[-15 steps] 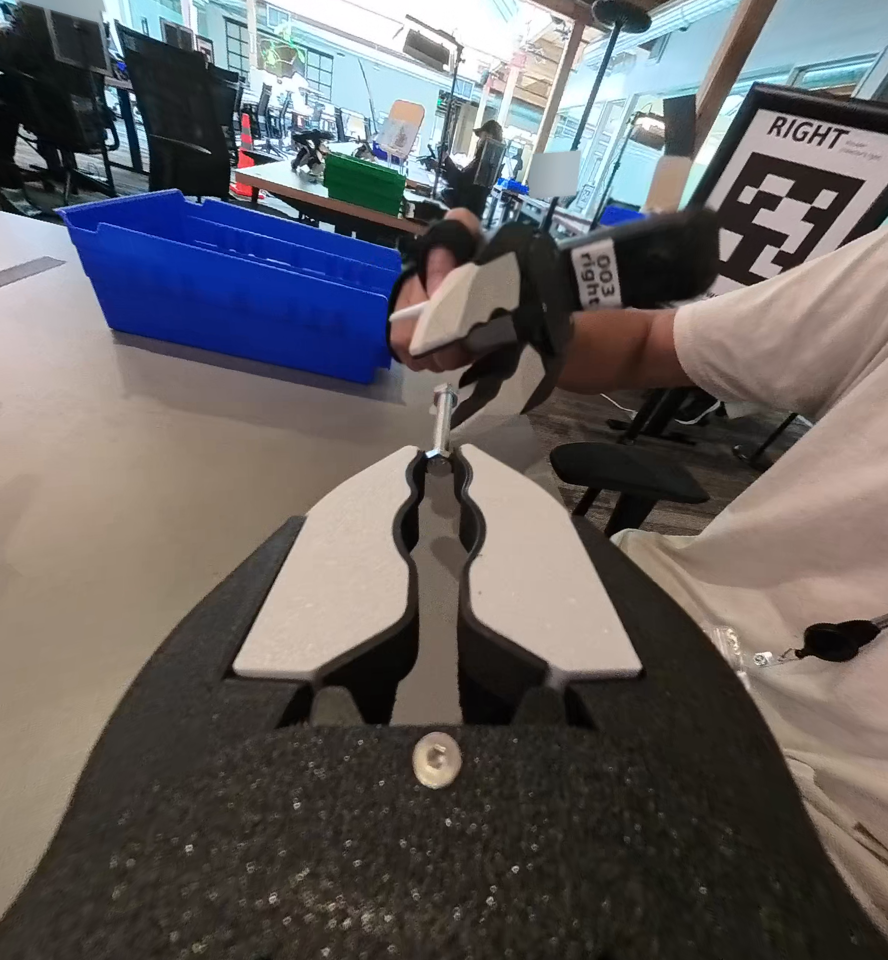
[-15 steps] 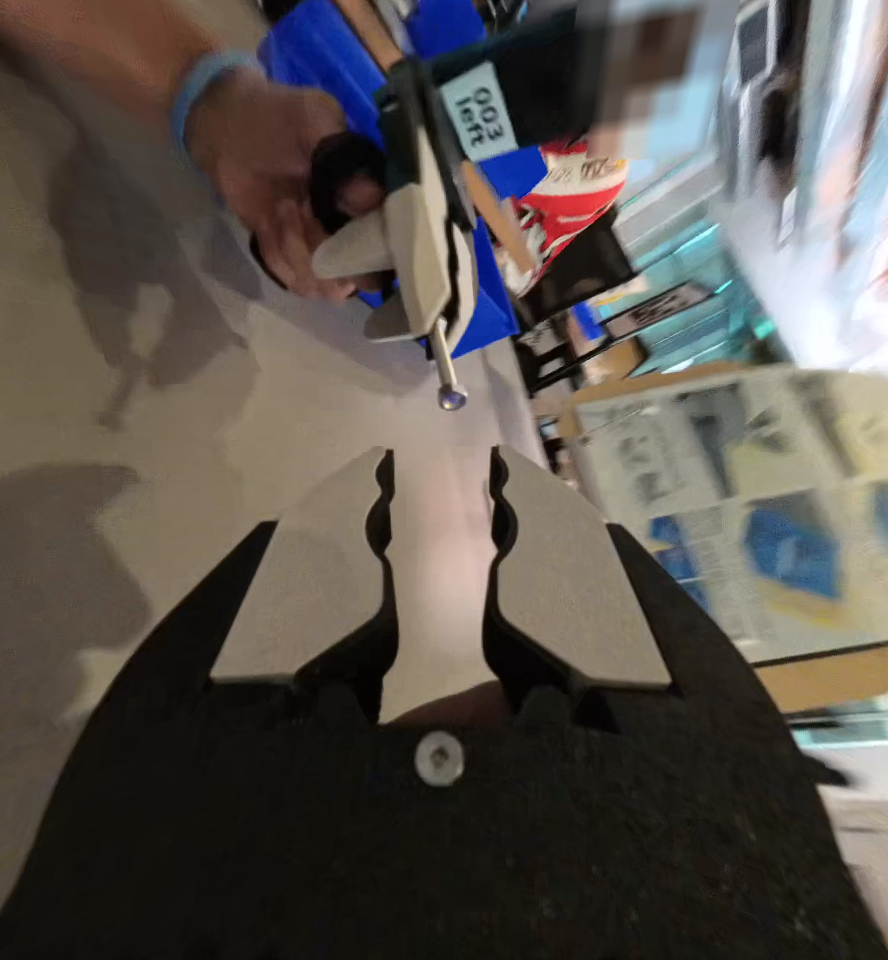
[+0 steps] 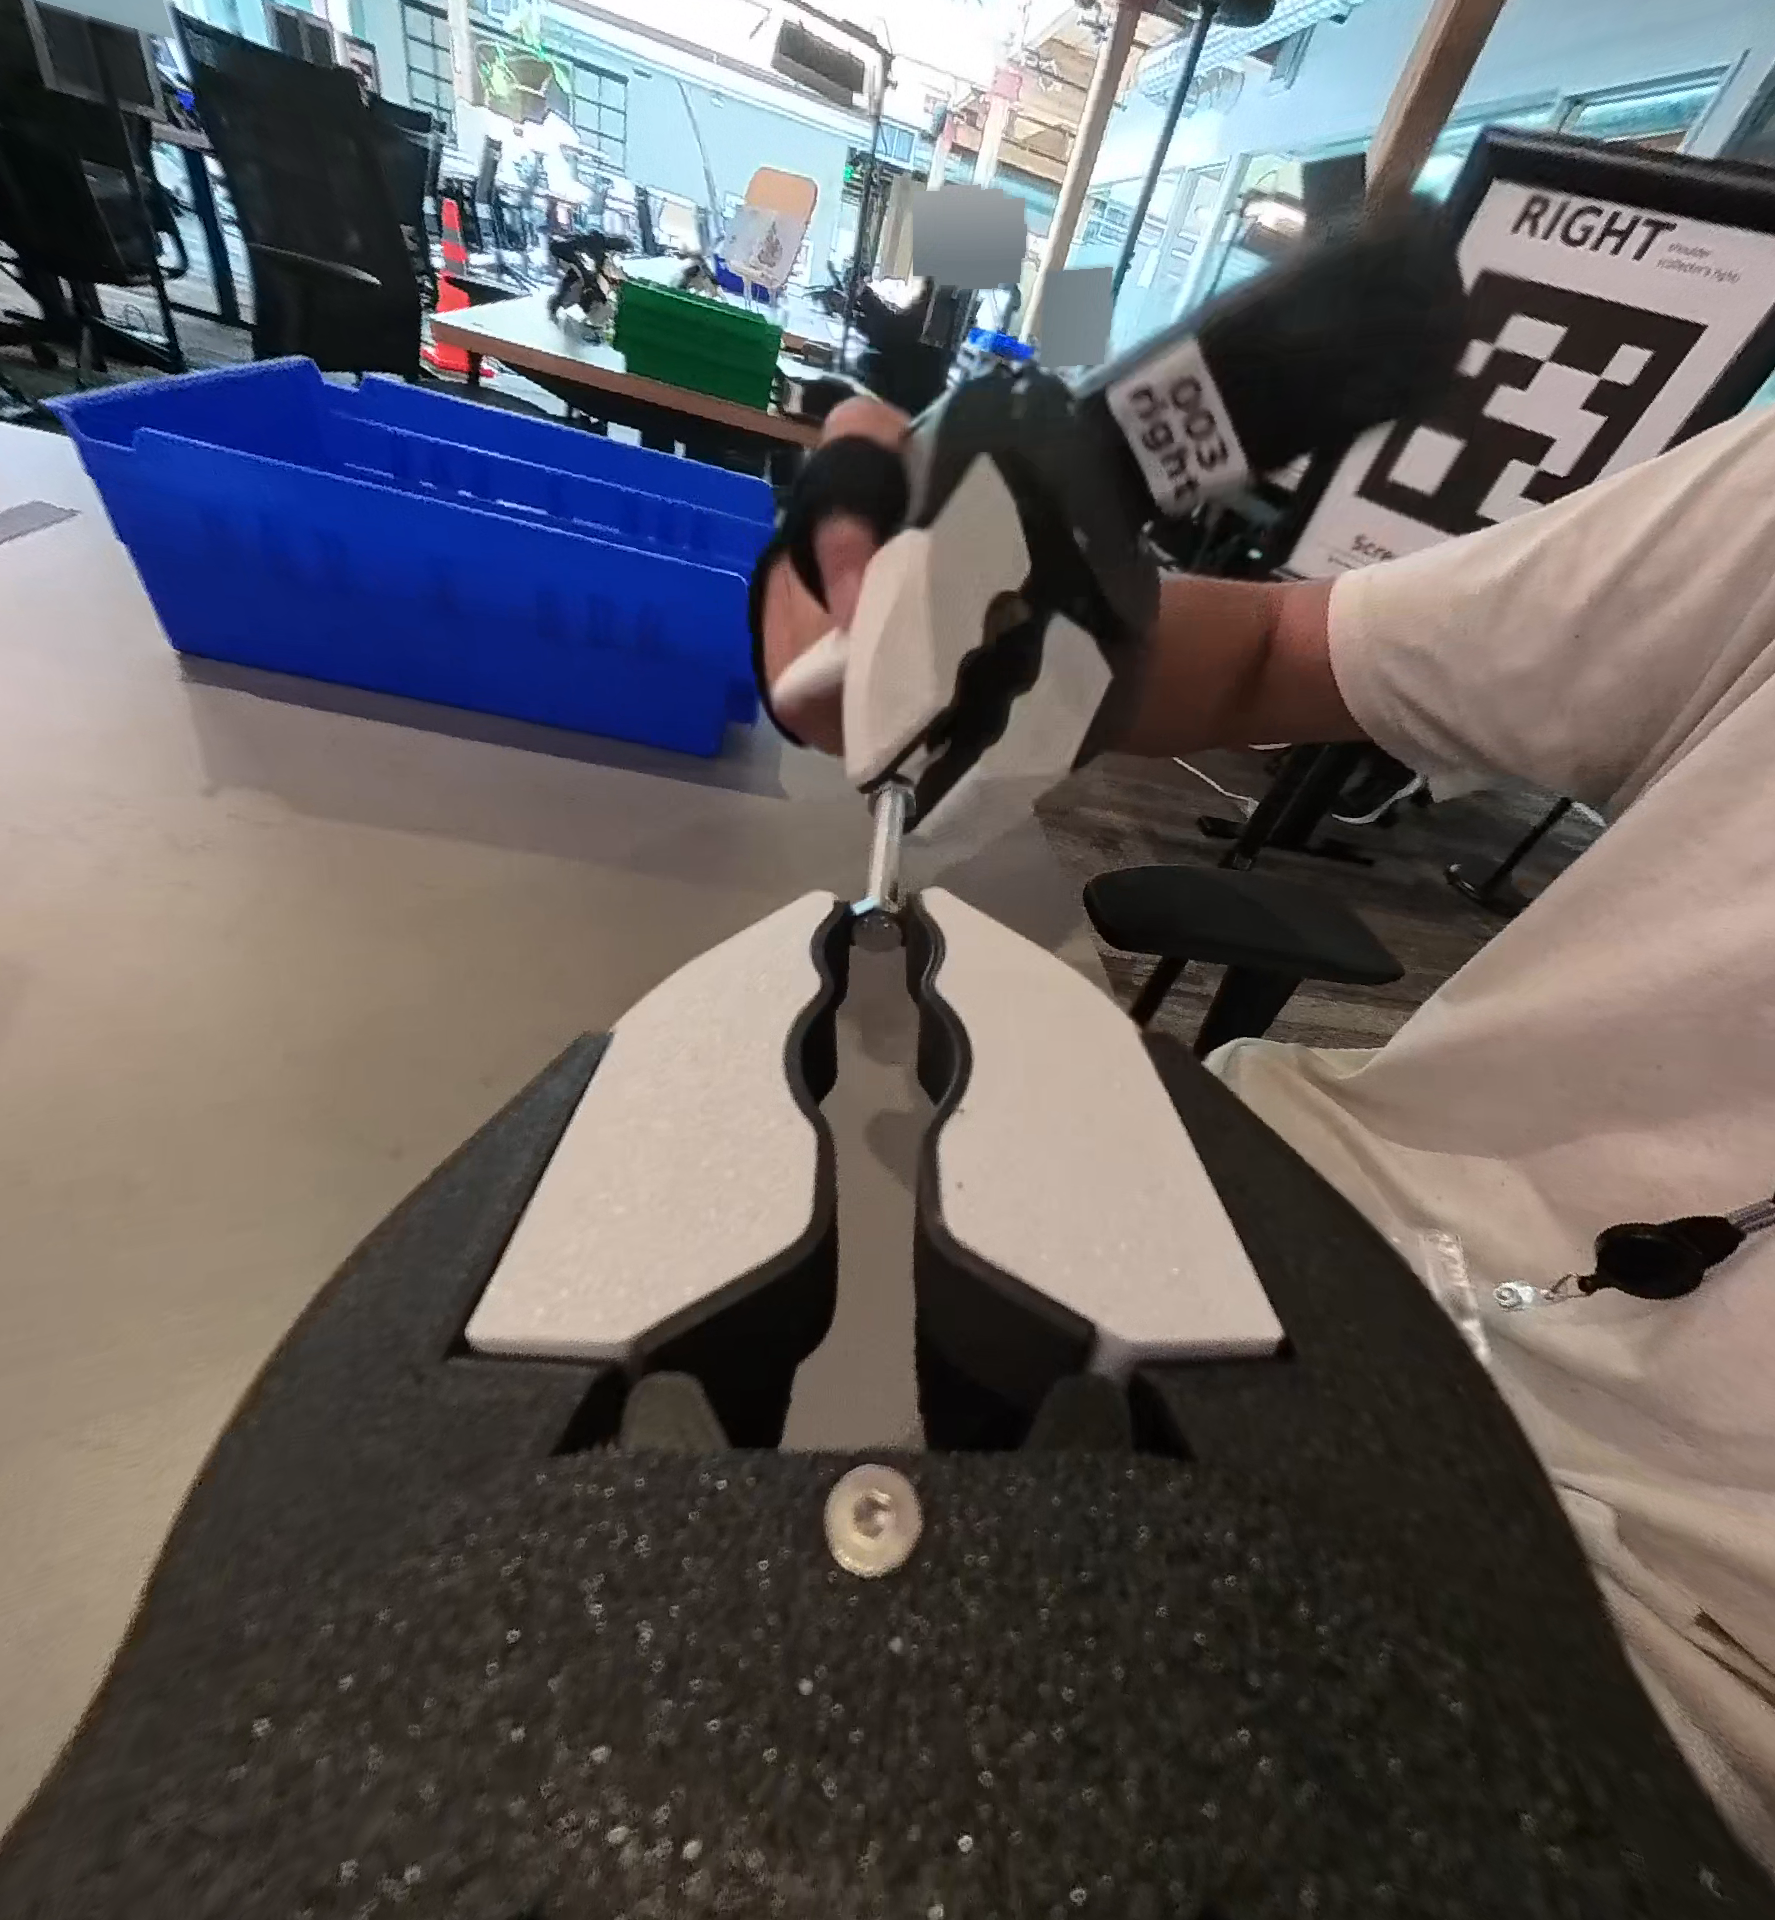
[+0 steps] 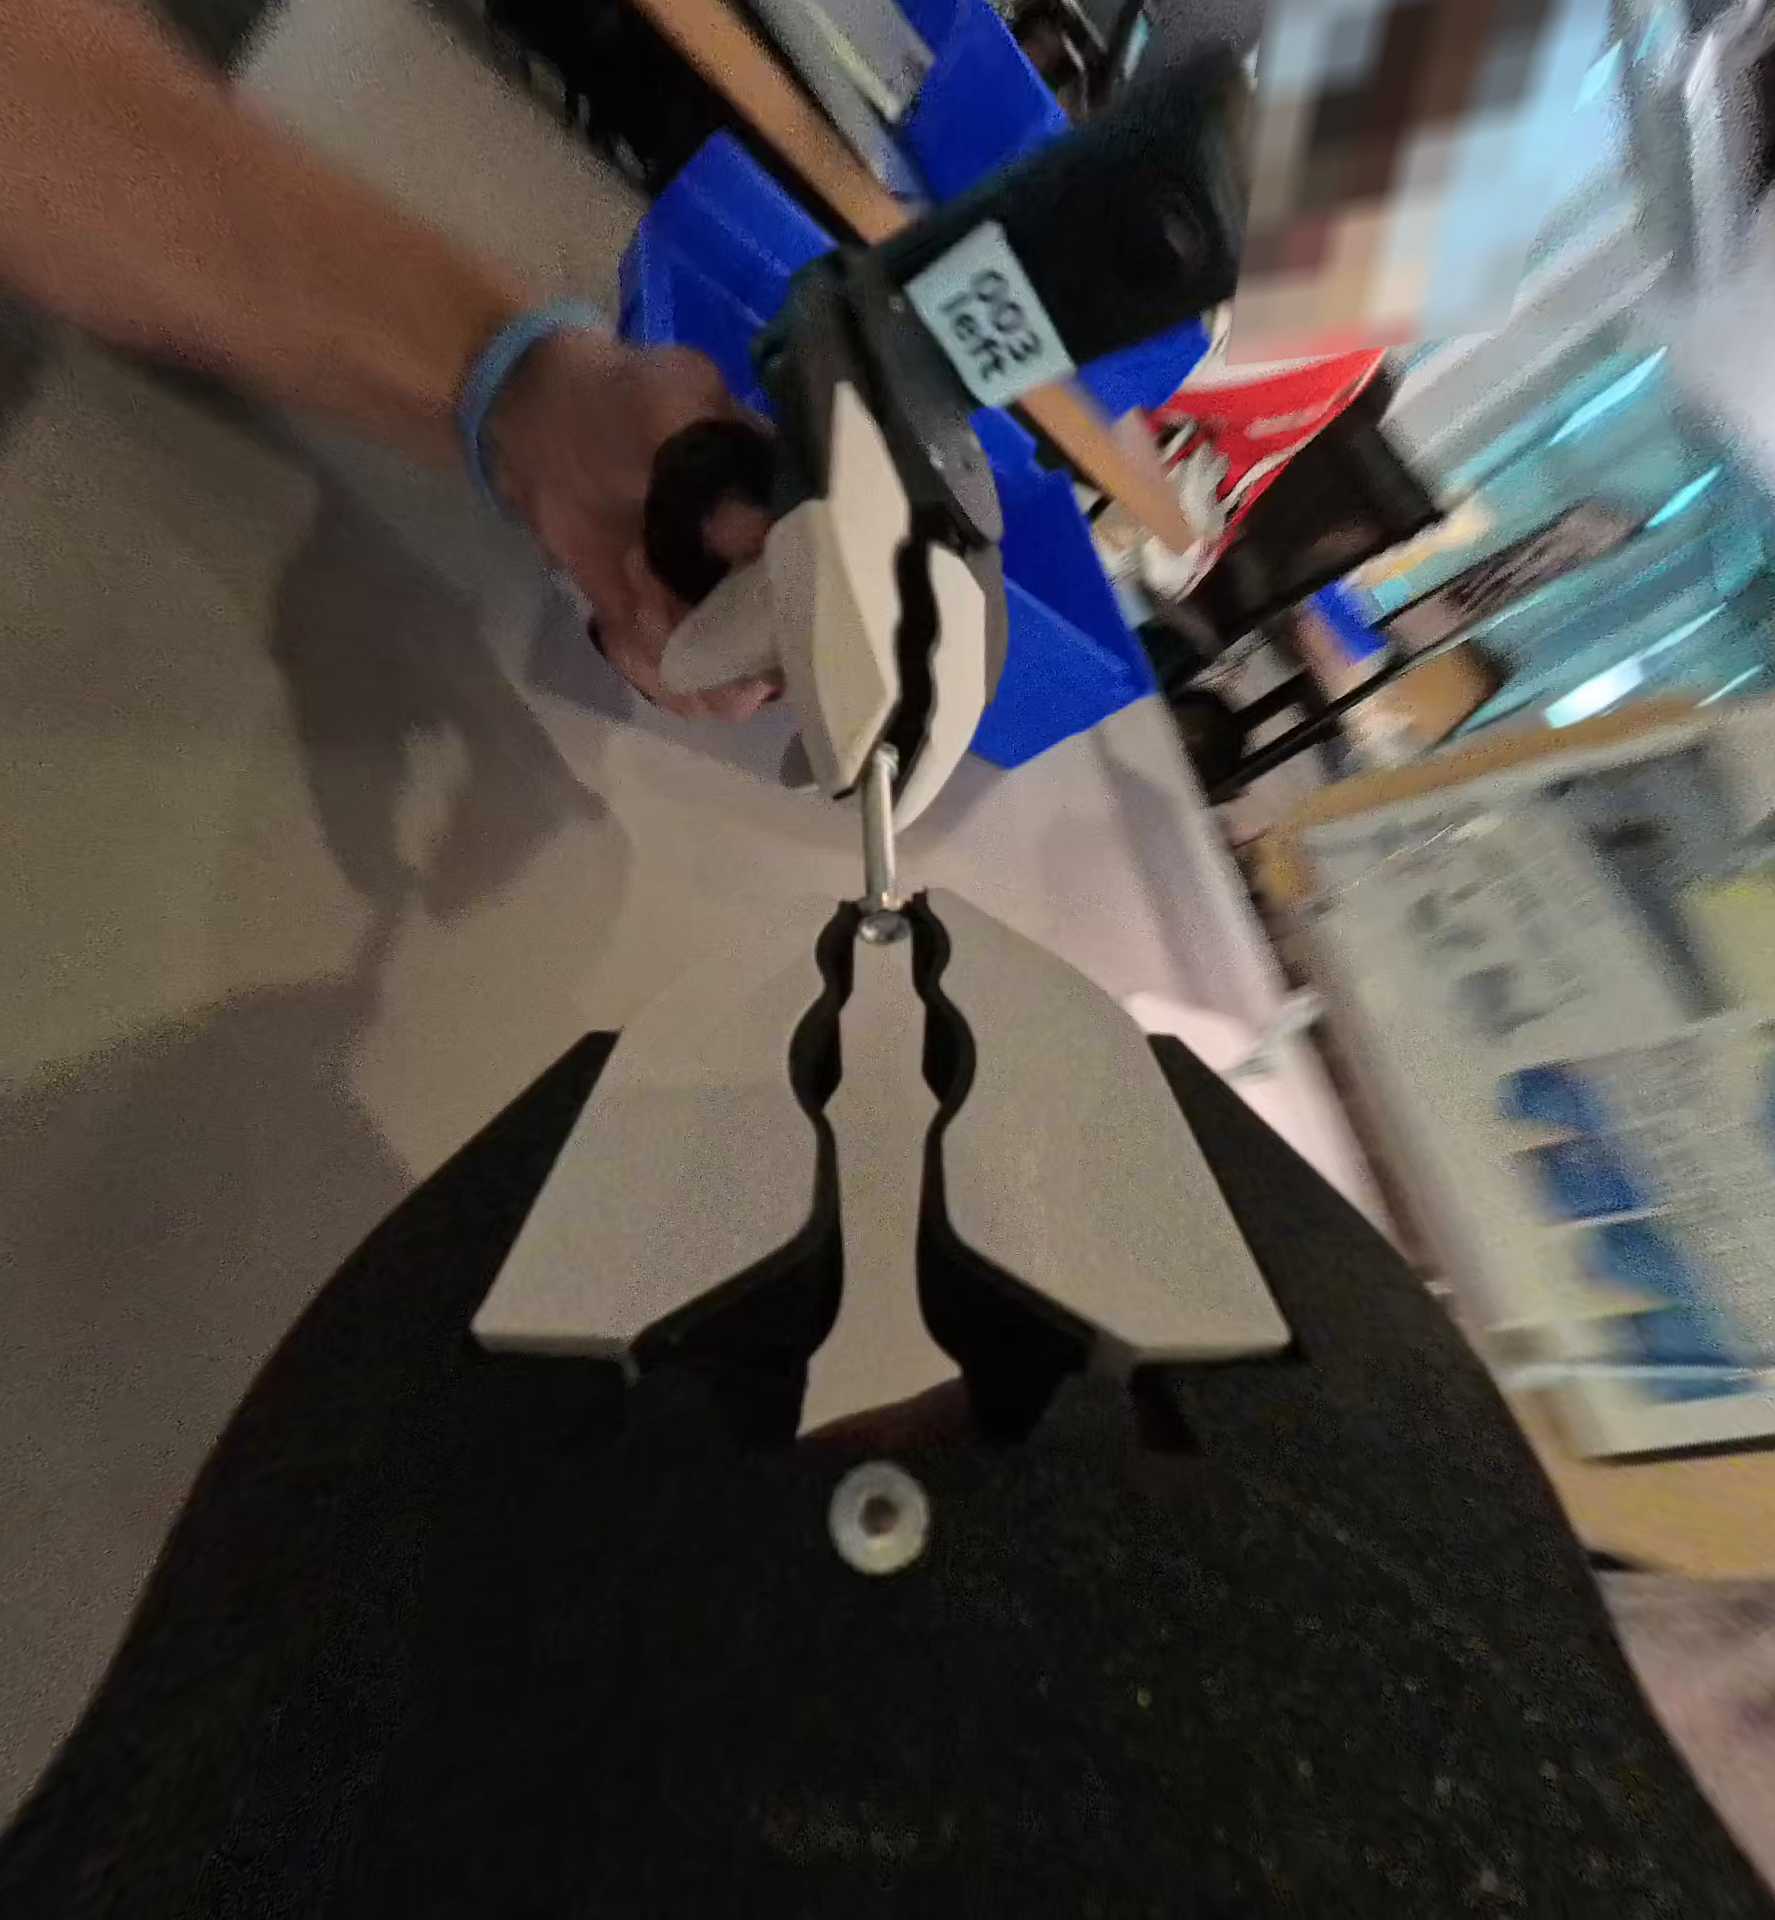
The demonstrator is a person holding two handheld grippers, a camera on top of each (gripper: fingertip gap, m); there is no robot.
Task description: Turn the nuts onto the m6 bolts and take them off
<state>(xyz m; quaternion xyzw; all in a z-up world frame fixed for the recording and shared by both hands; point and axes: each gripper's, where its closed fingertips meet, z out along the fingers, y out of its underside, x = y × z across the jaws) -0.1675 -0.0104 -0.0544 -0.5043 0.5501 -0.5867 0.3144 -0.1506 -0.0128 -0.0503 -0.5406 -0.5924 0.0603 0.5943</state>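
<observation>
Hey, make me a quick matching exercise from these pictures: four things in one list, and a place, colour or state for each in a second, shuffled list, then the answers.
Things:
1. bolt
2. bin
3. left gripper
4. chair seat

Descriptions:
A. blue, on the table
B. silver, held at both ends
C. black, beyond the table edge
D. shut on one end of the bolt

Pairs: 1-B, 2-A, 3-D, 4-C

The right gripper pinches the other end.
</observation>
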